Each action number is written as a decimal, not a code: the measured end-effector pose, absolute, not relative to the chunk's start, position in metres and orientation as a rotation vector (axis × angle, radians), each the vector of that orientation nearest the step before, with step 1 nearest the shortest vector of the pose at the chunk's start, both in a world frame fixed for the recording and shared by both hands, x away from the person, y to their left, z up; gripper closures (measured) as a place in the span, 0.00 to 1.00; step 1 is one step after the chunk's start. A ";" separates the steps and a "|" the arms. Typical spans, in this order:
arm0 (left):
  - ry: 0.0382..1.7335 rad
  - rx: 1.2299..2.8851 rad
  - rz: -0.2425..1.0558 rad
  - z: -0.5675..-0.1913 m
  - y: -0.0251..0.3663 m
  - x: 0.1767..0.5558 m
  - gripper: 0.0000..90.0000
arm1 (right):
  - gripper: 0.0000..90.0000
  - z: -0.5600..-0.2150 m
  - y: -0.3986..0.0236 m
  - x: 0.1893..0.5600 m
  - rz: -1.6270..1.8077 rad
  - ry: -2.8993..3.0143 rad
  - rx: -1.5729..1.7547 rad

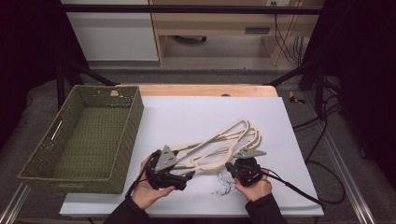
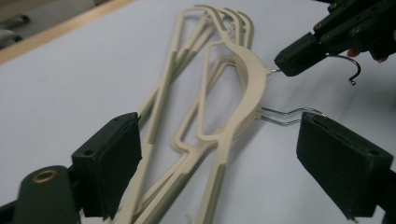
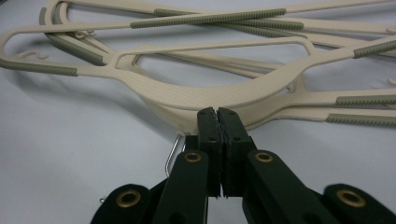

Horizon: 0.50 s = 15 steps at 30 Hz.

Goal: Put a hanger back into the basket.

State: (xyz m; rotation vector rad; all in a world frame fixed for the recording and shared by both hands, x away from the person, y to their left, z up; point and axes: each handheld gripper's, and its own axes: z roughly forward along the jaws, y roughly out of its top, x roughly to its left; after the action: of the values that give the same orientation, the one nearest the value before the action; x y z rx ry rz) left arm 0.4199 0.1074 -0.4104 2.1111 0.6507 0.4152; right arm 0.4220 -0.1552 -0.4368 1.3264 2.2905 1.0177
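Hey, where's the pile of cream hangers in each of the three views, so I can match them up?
High view: the hangers lie on the white sheet, centre, between the two grippers.
Left gripper view: centre, running from top to bottom between the open fingers.
Right gripper view: across the top half, above the shut fingers.
Shared landmark: the wire hook at the hangers' neck.

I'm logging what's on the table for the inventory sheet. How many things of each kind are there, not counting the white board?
Cream hangers: at least 3, piled and overlapping, exact number unclear
Green woven basket: 1
Handheld tongs: 2, left and right
Total: at least 6
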 end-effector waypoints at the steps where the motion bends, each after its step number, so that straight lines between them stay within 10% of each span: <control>1: 0.636 2.135 0.406 -0.412 0.099 0.423 0.18 | 0.99 -0.436 -0.156 0.422 1.016 2.297 1.314; 15: 0.509 2.386 0.439 -0.447 0.020 0.452 0.43 | 0.99 -0.431 -0.158 0.421 1.017 2.304 1.291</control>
State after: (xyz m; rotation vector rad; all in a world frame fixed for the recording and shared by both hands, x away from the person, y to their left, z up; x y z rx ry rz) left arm 0.4517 0.0203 -0.4470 2.3861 0.5091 0.4390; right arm 0.4210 -0.1581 -0.4306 1.2914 2.3038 1.0169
